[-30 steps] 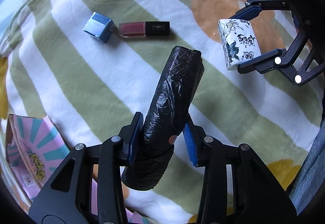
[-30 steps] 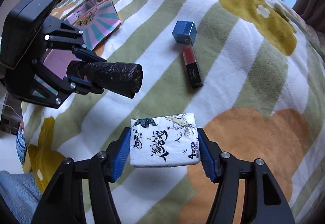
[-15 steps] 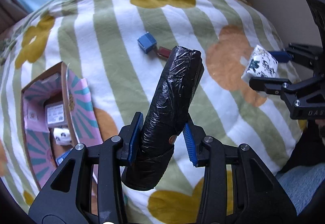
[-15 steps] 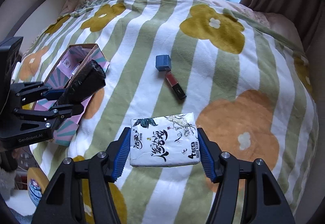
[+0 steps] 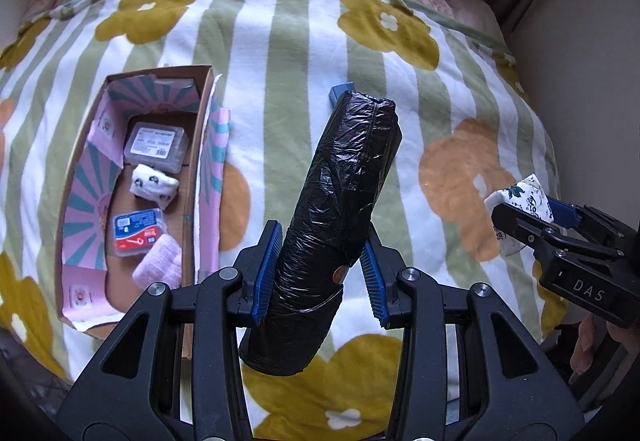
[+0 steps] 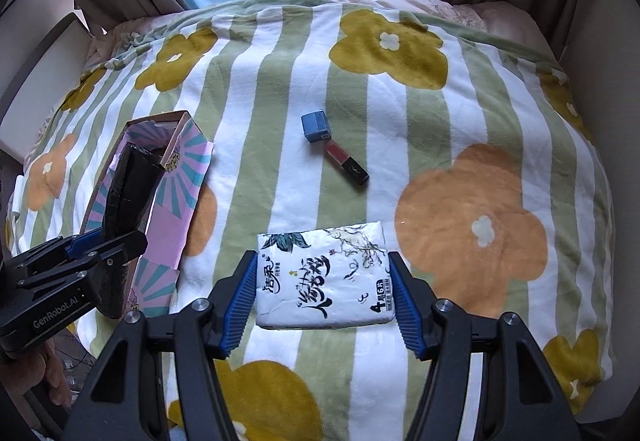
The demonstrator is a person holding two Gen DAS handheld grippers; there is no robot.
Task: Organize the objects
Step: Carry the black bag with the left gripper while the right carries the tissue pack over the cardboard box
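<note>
While both hand-held tools hang tilted steeply down over the green-and-white striped flowered blanket [image 6: 280, 89], the left gripper [image 5: 320, 273] pinches a long roll of crinkled black plastic bags [image 5: 340, 209] low on its length, so that the roll juts up and forward between the blue pads. The right gripper [image 6: 324, 293] clamps a white printed tissue pack [image 6: 324, 277] flat between its pads. An open pink-and-teal cardboard box [image 5: 96, 177] holding small packets lies at the left, and a small blue cube box [image 6: 316, 126] touches a dark red lipstick tube [image 6: 346, 163] mid-blanket.
</note>
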